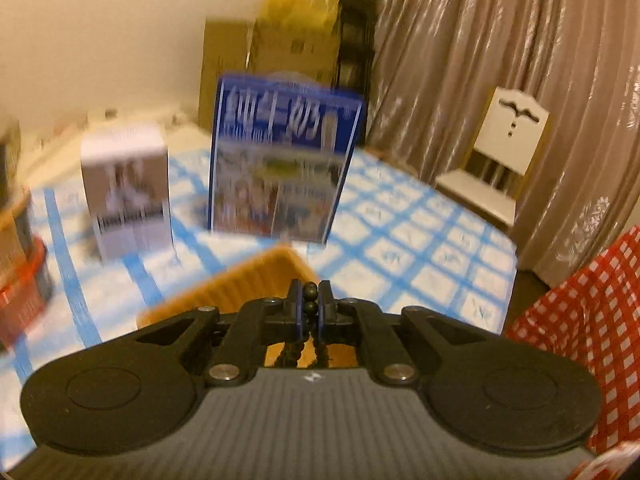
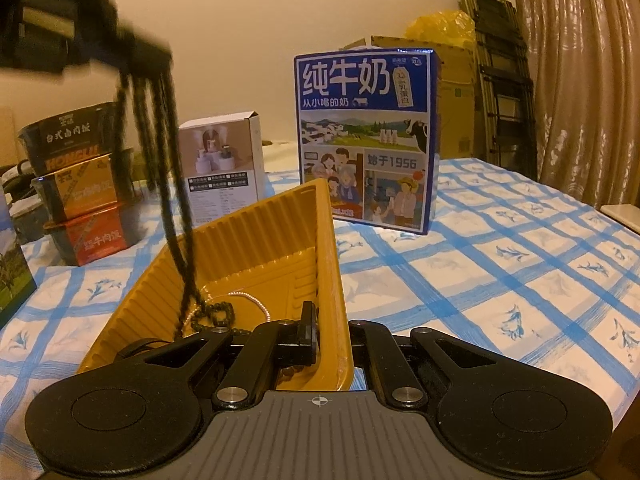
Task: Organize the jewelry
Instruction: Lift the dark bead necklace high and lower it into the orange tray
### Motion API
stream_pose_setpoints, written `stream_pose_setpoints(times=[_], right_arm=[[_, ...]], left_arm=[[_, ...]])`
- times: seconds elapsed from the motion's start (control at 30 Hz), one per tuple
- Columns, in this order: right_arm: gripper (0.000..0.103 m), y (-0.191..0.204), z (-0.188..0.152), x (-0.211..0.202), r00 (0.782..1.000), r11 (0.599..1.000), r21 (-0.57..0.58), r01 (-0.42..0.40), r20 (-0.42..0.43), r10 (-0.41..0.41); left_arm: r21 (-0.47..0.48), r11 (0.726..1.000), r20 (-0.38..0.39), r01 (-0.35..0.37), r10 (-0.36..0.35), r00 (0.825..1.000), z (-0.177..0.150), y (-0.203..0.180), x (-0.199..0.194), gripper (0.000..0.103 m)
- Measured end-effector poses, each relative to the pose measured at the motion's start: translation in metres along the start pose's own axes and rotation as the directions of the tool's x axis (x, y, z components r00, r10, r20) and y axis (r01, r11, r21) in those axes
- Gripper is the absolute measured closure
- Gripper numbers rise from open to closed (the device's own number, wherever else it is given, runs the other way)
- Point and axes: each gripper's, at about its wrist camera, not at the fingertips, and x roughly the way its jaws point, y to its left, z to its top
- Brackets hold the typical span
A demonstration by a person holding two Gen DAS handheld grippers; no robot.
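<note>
My left gripper (image 1: 310, 305) is shut on a dark bead necklace (image 1: 309, 295), whose strands hang below the jaws. In the right wrist view the left gripper (image 2: 140, 60) is blurred at the upper left. From it the dark bead necklace (image 2: 176, 200) hangs into the orange ridged tray (image 2: 248, 232), its lower end coiled on the tray floor. A thin pale chain (image 2: 256, 300) also lies in the tray. My right gripper (image 2: 330, 320) is shut on the tray's right wall, one finger (image 2: 308, 332) inside, the other hidden behind the wall. The orange tray (image 1: 248, 284) sits just under the left gripper.
A blue milk carton box (image 2: 366, 136) and a white box (image 2: 224, 172) stand behind the tray on the blue-checked tablecloth (image 2: 500, 264). Stacked food bowls (image 2: 80, 192) sit at the left. A white chair (image 1: 496, 160), a curtain and a red checked cloth (image 1: 580, 320) are on the right.
</note>
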Motion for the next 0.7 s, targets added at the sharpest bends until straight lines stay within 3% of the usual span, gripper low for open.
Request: stream_pose_setpoints(times=[0.17, 0.5, 0.57, 0.7], right_arm=[[0.098, -0.001, 0.0, 0.0, 1.0, 1.0, -0.003, -0.001, 0.002, 0.001], [0.098, -0.003, -0.001, 0.0, 1.0, 1.0, 0.0, 0.001, -0.001, -0.001], [0.098, -0.003, -0.001, 0.0, 1.0, 1.0, 0.0, 0.001, -0.001, -0.001], [0.098, -0.003, -0.002, 0.0, 1.0, 1.0, 0.002, 0.003, -0.003, -0.003]], left_arm=[[-0.034, 0.999, -0.085, -0.01, 0.007, 0.996, -0.031, 0.009, 0.029, 0.097], [-0.055, 0.998, -0.183, -0.001, -0.009, 0.983, -0.077, 0.014, 0.063, 0.094], [-0.053, 0.999, -0.185, -0.003, -0.007, 0.983, -0.082, 0.015, 0.064, 0.082], [-0.036, 0.999, -0.185, -0.013, 0.006, 0.983, -0.087, 0.017, 0.063, 0.07]])
